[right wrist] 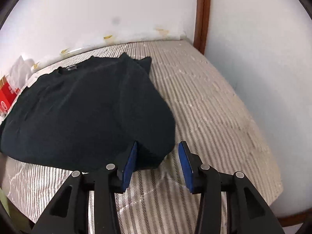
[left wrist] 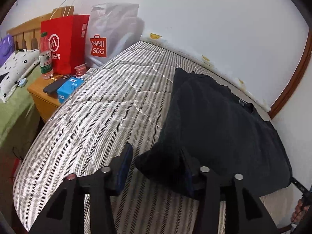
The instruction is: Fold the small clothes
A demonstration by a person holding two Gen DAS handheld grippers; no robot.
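A black shirt (left wrist: 214, 117) lies flat on the striped mattress (left wrist: 97, 117), its collar towards the wall and its sides turned in. My left gripper (left wrist: 156, 150) is open around the shirt's near left corner; the left pad (left wrist: 123, 167) stands off the cloth and the right one is partly covered by it. In the right wrist view the same shirt (right wrist: 78, 107) fills the left half of the mattress (right wrist: 214, 107). My right gripper (right wrist: 159, 144) is open too, with the shirt's near right corner lying between its blue pads (right wrist: 185, 163), which do not press on it.
A wooden nightstand (left wrist: 42, 99) left of the bed carries a red paper bag (left wrist: 66, 42), a white plastic bag (left wrist: 111, 35), a water bottle (left wrist: 45, 58), a phone (left wrist: 53, 86) and a blue box (left wrist: 67, 89). The white wall (right wrist: 117, 9) borders the mattress's far side. A hand (left wrist: 298, 212) shows at the lower right.
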